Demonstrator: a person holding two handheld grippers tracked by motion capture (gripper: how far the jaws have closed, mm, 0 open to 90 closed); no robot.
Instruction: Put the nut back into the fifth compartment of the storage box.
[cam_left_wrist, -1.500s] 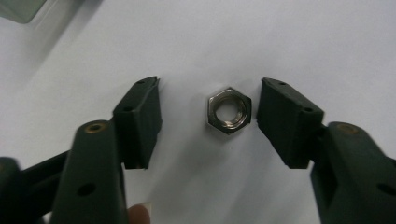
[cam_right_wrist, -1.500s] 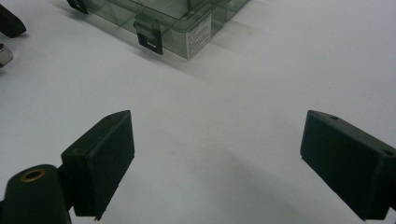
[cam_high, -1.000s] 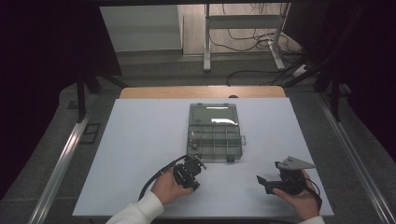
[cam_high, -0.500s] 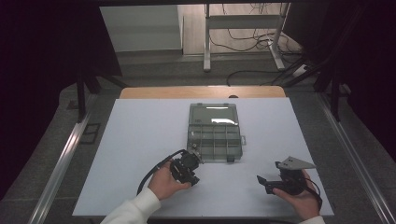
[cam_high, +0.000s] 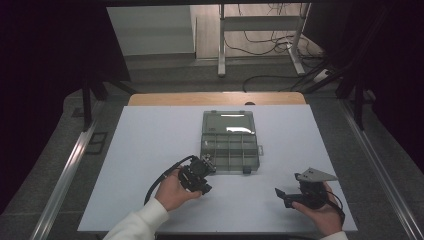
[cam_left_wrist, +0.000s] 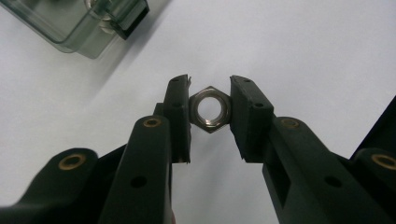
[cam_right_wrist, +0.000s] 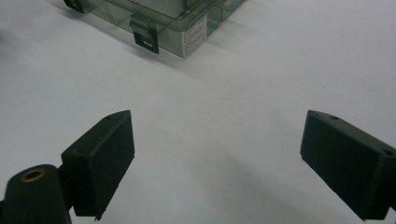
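Hex nut (cam_left_wrist: 212, 108), silver metal, sits clamped between the two black pads of the left gripper (cam_left_wrist: 211, 112), flats pressed on both sides, threaded hole facing the camera, lifted clear of the white table (cam_left_wrist: 299, 51) w/ bare tabletop behind it. In the high view the left gripper (cam_high: 199, 176) is held in the person's left hand (cam_high: 172, 192), near-centre of the table, just on the near-left side of the parts box (cam_high: 230, 142); its cable loops off to the left. Nut too small to make out from up there.

Parts box: clear grey plastic organiser w/ divided compartments, lid hinged open toward the far side, lying mid-table. In the left gripper view one corner of it w/ a dark latch (cam_left_wrist: 128, 18) shows at upper left, apart from the jaws. In the right gripper view its near wall, a latch (cam_right_wrist: 145, 35) and a white label (cam_right_wrist: 196, 33) show at the top, well apart from the jaws.

Right gripper (cam_right_wrist: 217, 163): jaws wide apart, nothing between the pads, just white table under them. High view puts the right gripper (cam_high: 285, 194) near the table's near-right edge, in the person's right hand (cam_high: 322, 212), grey three-cornered plate on top, pointing left. Well apart from the box and from the left gripper.
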